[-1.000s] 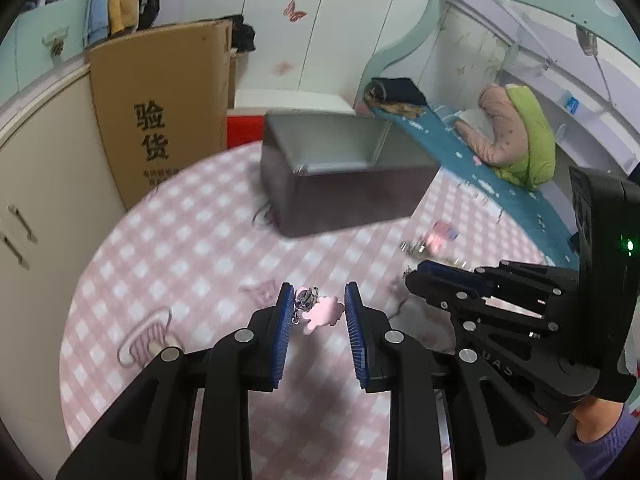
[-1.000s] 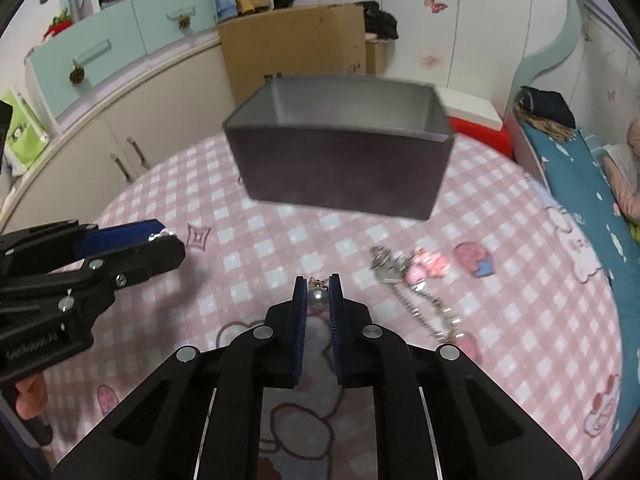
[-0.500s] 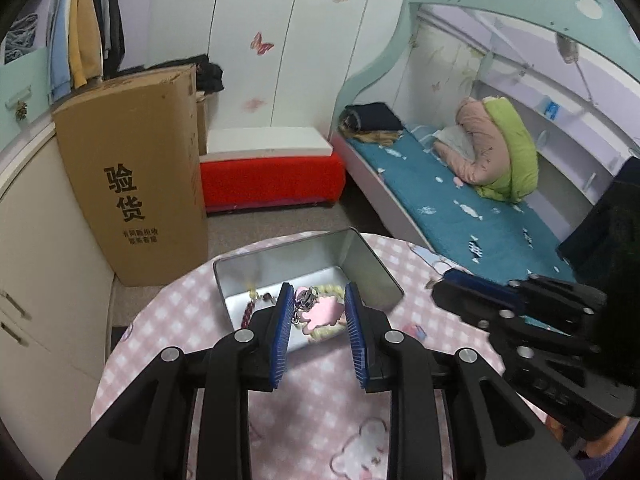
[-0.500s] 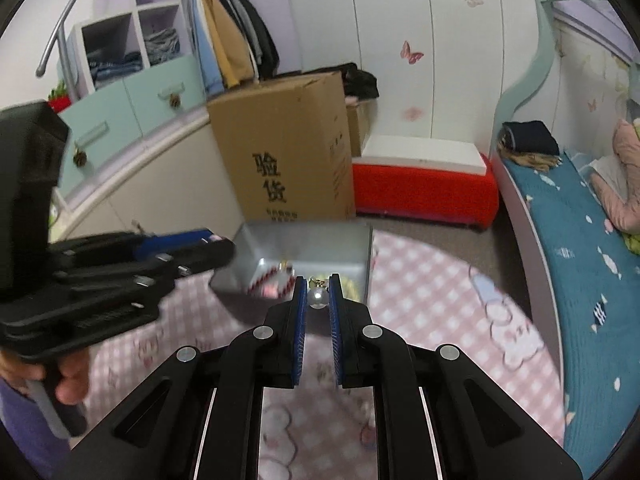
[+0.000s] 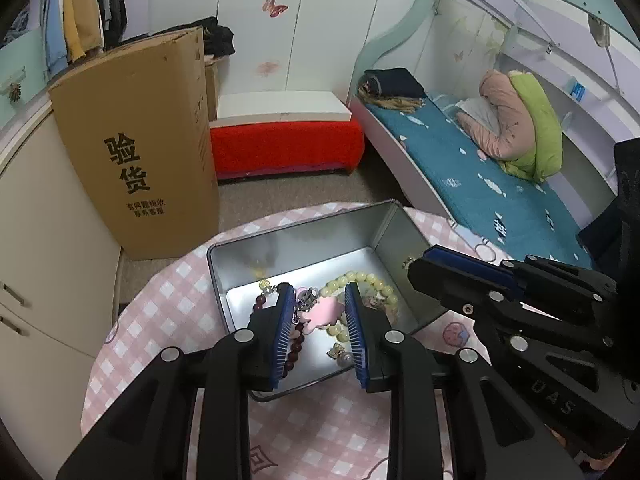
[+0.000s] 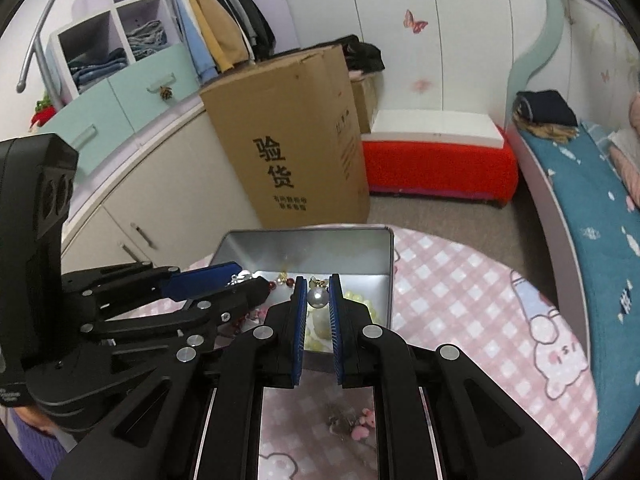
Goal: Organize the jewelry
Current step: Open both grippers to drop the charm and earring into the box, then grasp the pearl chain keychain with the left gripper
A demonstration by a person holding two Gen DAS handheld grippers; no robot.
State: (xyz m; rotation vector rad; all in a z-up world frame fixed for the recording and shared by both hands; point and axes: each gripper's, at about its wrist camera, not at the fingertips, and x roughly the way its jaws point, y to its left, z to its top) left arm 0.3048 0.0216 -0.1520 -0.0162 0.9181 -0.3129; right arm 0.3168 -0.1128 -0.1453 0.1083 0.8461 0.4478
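The left tool (image 5: 318, 312) hangs over the open metal tin (image 5: 384, 236) with its blue pads partly apart and a pink flower charm (image 5: 324, 311) with a small silver clasp gripped between them. Seen from the left wrist, the charm sits right at the fingertips, above the tin's floor, and the tin lies directly beyond and beneath the tool.

The right tool (image 6: 318, 298) is narrowed almost fully onto a pearl earring (image 6: 318, 297) with a tiny gold top; the pearl is pinched at the very tips of the pads. From the right wrist view it hovers over the near edge of the same tin, whose far wall rises just past the fingertips. The left tool enters that view from the left, its tips over the tin's left part, close beside the right tool but not touching it.

Inside the tin lie a pale yellow bead bracelet (image 5: 370, 280) toward the right, a dark red bead bracelet (image 5: 260, 303) toward the left, and a small gold-and-pearl piece (image 5: 340, 354) near the front wall.

The tin stands at the far edge of a round counter (image 5: 168, 292) covered in pink checked cloth. On the near side of the counter, under the right tool, another small pink flower trinket (image 6: 358, 426) lies on the cloth, well apart from the tin. A tall cardboard box (image 5: 132, 140) stands on the floor beyond the counter.
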